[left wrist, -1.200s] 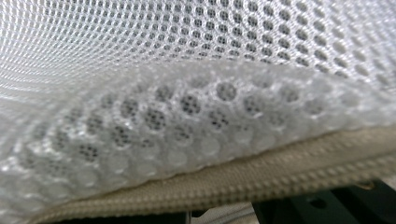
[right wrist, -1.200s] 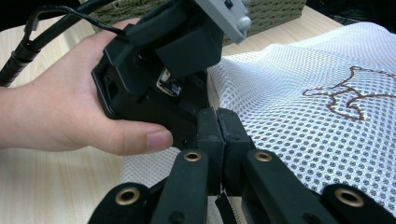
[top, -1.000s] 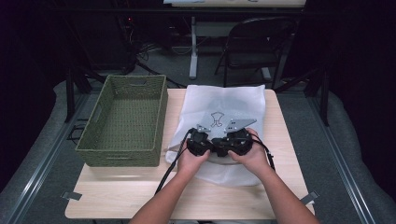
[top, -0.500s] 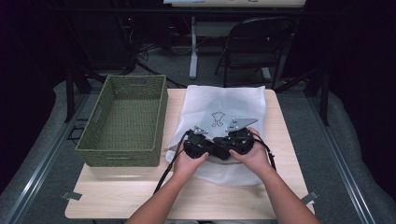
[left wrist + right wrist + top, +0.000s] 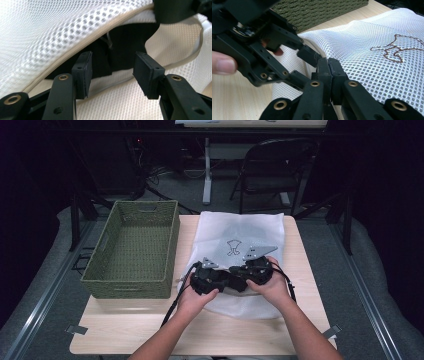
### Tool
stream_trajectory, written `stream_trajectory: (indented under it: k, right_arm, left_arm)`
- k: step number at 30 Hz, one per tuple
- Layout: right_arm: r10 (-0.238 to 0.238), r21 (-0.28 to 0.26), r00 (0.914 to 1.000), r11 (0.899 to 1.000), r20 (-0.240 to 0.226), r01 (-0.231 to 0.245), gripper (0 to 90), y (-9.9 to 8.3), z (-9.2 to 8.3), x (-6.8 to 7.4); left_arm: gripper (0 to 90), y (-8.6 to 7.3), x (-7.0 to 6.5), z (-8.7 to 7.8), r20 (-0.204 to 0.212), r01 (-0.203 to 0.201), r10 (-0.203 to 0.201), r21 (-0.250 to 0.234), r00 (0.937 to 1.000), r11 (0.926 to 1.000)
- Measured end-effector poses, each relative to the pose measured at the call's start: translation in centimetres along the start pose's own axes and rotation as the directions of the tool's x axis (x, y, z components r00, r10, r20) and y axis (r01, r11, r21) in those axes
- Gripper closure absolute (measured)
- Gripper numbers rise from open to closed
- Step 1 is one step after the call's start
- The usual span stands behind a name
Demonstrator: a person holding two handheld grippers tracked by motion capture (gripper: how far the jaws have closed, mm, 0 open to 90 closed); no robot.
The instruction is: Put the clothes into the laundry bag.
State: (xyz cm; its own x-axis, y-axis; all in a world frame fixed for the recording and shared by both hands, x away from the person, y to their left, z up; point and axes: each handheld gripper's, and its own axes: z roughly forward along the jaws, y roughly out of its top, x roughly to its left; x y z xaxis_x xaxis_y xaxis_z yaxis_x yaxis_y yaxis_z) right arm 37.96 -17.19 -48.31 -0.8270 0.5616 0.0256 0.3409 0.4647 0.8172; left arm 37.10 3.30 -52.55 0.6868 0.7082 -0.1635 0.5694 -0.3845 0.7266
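Dim surroundings ring a pale wooden desk (image 5: 125,335), with a folding chair (image 5: 272,167) standing on the floor beyond its far edge. On the left part of the desk sits a green woven basket (image 5: 134,249), rectangular, with handle slots in its end walls. Just beside it, toward the middle and right, lies a white mesh bag (image 5: 240,227) spread flat, a small brown outline design (image 5: 233,247) printed near its centre.

At the bag's near edge the person's two hands meet. The left hand (image 5: 196,299) holds the left gripper (image 5: 207,276), a black cable (image 5: 176,299) trailing from it toward the near edge of the desk. In the left gripper view its fingers (image 5: 85,72) stand released, well apart, aimed at a gap in the bag where a cream-edged mesh layer lifts over a dark opening (image 5: 120,47).

To the right, the right hand (image 5: 274,282) holds the right gripper (image 5: 252,270), close against the left one. In the right gripper view its fingers (image 5: 329,72) are clenched together at the bag's edge; whether any mesh sits between them I cannot tell.
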Motion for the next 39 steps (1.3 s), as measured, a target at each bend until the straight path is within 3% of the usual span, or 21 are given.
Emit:
stream_trajectory:
  k: [6, 12, 21, 27, 29, 32, 39]
  right_arm:
    - [0.001, 0.0, 1.0, 1.0, -0.001, -0.001, 89.4, 0.0, 0.0, 0.0]
    - [0.001, 0.0, 1.0, 1.0, 0.001, -0.001, 89.3, 0.0, 0.0, 0.0]
    - [0.001, 0.002, 1.0, 1.0, -0.001, -0.001, 89.4, 0.0, 0.0, 0.1]
    - [0.001, 0.003, 1.0, 1.0, -0.001, -0.001, 89.4, 0.0, 0.0, 0.1]
    - [0.0, 0.003, 1.0, 1.0, 0.0, 0.0, 89.4, 0.0, 0.0, 0.1]
    - [-0.001, 0.004, 1.0, 1.0, 0.0, 0.001, 89.3, 0.0, 0.1, 0.2]
    - [-0.002, 0.003, 1.0, 1.0, -0.002, 0.002, 89.4, 0.0, 0.1, 0.2]
  left_arm:
    - [48.9, -1.1, 1.1, -0.7, -0.025, 0.019, -0.018, 0.011, 0.9995, 0.9998]
    - [47.8, -1.7, 1.4, -0.1, -0.03, 0.029, -0.029, 0.025, 0.9991, 0.9992]
    - [41.9, -1.8, 0.5, 2.2, 0.011, 0.014, -0.015, 0.037, 0.9998, 0.9992]
    - [39.8, -1.7, 0.0, 3.5, 0.002, 0.023, -0.023, 0.034, 0.9997, 0.9992]
    - [41.8, -1.7, -0.1, 4.0, -0.01, 0.013, -0.012, 0.048, 0.9999, 0.9988]
    - [51.8, -1.9, 0.0, 4.5, -0.043, 0.006, -0.003, 0.072, 0.9991, 0.9974]
    - [66.5, -1.9, 0.1, 4.8, -0.053, 0.011, -0.007, 0.073, 0.9986, 0.9972]
